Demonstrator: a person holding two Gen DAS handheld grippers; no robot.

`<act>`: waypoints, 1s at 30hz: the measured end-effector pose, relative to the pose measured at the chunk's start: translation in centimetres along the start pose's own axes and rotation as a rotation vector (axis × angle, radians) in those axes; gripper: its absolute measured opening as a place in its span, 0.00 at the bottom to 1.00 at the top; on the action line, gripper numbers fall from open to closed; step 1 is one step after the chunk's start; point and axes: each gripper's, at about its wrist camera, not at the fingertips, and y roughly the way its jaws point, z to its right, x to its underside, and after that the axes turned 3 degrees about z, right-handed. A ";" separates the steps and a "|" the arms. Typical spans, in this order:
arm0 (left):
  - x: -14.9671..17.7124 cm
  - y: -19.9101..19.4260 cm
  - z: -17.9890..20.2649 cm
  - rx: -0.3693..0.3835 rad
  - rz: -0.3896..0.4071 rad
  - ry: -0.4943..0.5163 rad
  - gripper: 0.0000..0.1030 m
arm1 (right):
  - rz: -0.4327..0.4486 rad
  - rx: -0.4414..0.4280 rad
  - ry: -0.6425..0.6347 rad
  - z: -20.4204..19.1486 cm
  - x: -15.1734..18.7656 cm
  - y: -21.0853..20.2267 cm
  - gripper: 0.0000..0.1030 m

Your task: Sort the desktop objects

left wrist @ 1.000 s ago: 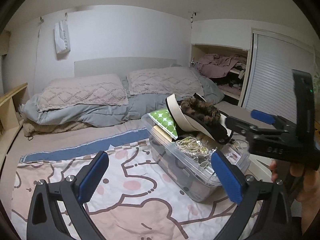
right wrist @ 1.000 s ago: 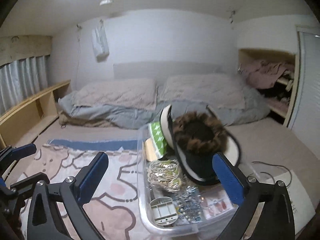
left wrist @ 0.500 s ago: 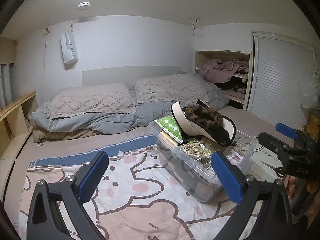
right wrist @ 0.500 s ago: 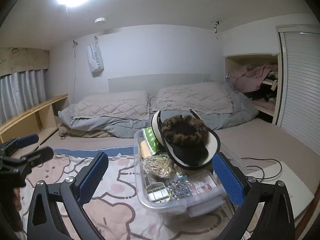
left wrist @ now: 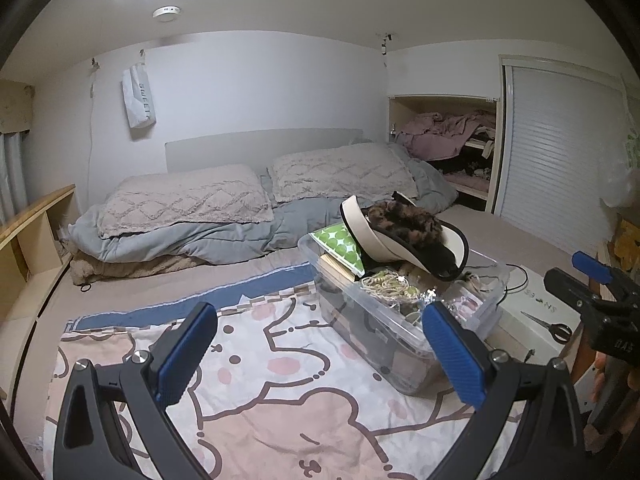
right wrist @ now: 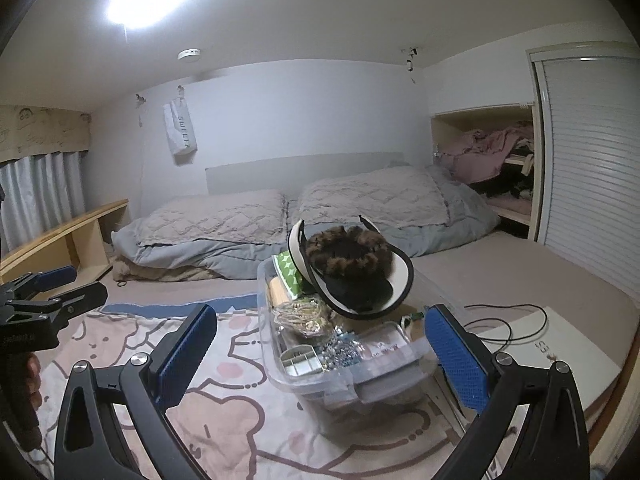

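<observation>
A clear plastic box (left wrist: 360,334) (right wrist: 344,400) stands on a cartoon-print blanket (left wrist: 280,384). On top of its contents lies a cream hat with leopard fur (left wrist: 404,232) (right wrist: 352,268). Also inside are a green dotted item (left wrist: 340,242), bead strings (right wrist: 300,316) and a small compartment tray (right wrist: 300,360). My left gripper (left wrist: 320,354) is open, held short of the box and to its left. My right gripper (right wrist: 320,356) is open too, just in front of the box, with nothing between its pads. Each gripper shows at the edge of the other's view.
A white flat box (left wrist: 532,304) lies right of the plastic box, with scissors (left wrist: 550,325) and a black cable (right wrist: 516,320) on it. Pillows (left wrist: 188,200) and a grey duvet are at the back, a wooden shelf (right wrist: 72,232) at the left, and a shuttered closet (left wrist: 560,160) at the right.
Both grippers have drawn back from the box and tilted up, so more of the ceiling shows. The right gripper has dropped toward the right edge of the left wrist view.
</observation>
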 end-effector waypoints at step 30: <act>2.4 1.3 1.1 -0.038 -0.083 0.047 1.00 | -0.064 0.057 -0.069 -0.8 2.3 -0.2 1.00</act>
